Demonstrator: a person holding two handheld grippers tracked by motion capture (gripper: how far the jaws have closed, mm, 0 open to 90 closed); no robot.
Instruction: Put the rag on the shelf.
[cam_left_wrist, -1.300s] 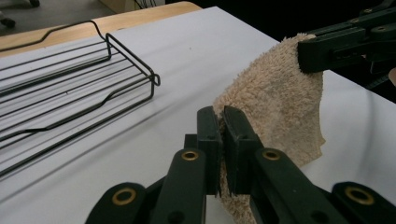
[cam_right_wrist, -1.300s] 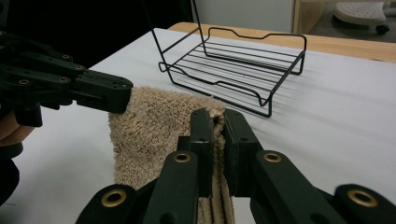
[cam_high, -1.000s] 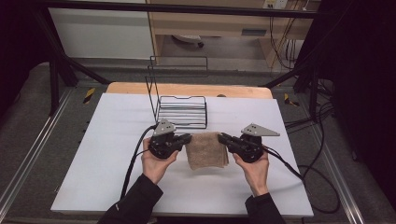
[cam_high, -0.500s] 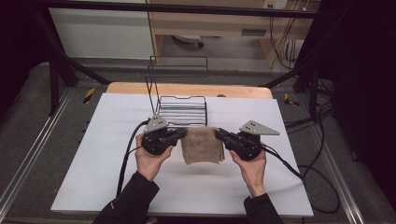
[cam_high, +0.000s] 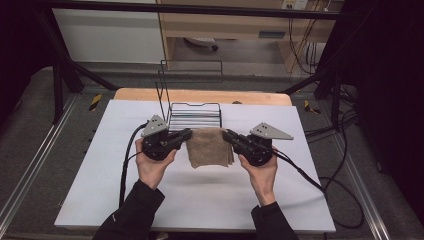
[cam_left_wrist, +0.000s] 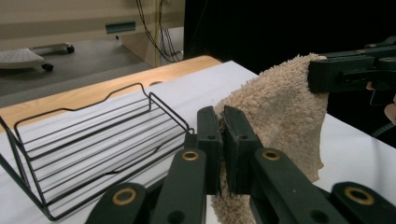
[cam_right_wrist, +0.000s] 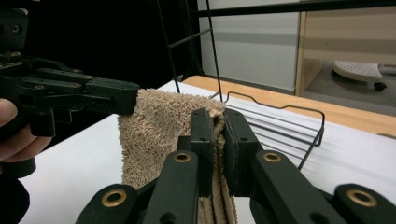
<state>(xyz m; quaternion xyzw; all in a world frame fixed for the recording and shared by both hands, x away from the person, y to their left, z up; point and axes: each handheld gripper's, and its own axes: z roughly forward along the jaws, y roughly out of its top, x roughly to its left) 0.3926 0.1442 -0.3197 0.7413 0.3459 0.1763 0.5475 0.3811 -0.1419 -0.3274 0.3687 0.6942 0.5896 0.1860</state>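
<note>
The folded tan towel (cam_high: 210, 147) hangs in the air between the two grippers, pinched at its two upper corners and drooping below the jaws, its lower edge close over the white tabletop (cam_high: 200, 200). The left gripper (cam_high: 186, 134) has its jaws closed tight on the towel's left top corner; in the left gripper view the terry cloth (cam_left_wrist: 280, 116) is squeezed between the two black jaws and spreads away beyond them to the other gripper (cam_left_wrist: 327, 74), which clamps the far corner. The right gripper (cam_high: 227, 135) likewise has its jaws nipped narrow on the right top corner, with several folded layers (cam_right_wrist: 215, 186) bunched between them and hanging straight down under the tips. In the right gripper view the towel's face (cam_right_wrist: 154, 135) stretches from those jaws across to the left gripper (cam_right_wrist: 116, 100). Just beyond the jaw tips, behind the towel, stands a black wire rack (cam_high: 195, 112) on the table, near but apart from the cloth.
</note>
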